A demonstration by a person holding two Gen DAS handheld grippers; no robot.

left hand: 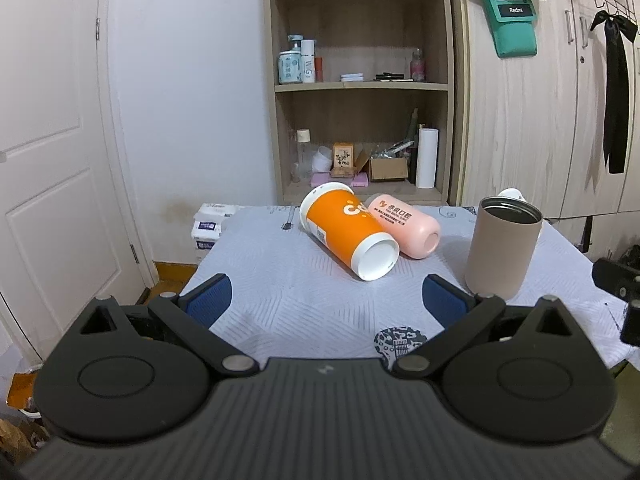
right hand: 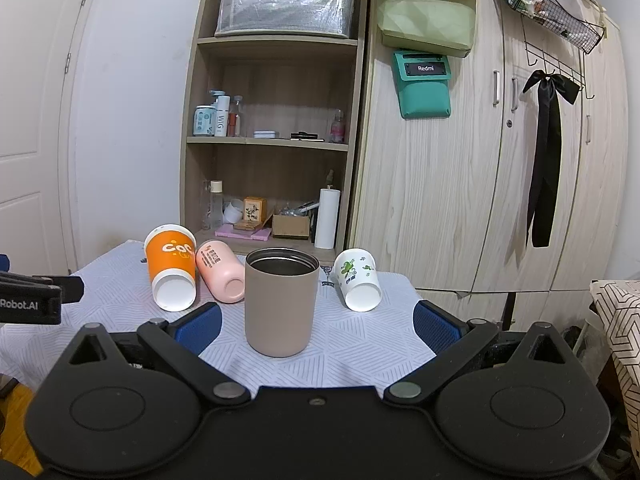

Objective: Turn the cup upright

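Both grippers hover level at the near edge of the worktop (right hand: 360, 344), jaws spread wide and empty: left gripper (left hand: 326, 300), right gripper (right hand: 316, 326). Orange cup (left hand: 348, 232), pink cup (left hand: 404, 226) and white cup (right hand: 358, 280) lie tipped over (white cup mostly hidden from the left view); the tan cup (right hand: 280, 304) stands upright.

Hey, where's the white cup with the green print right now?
The white cup lies on its side on the table's far right in the right wrist view, just right of the upright tan cup. In the left wrist view, that tan cup almost hides it.
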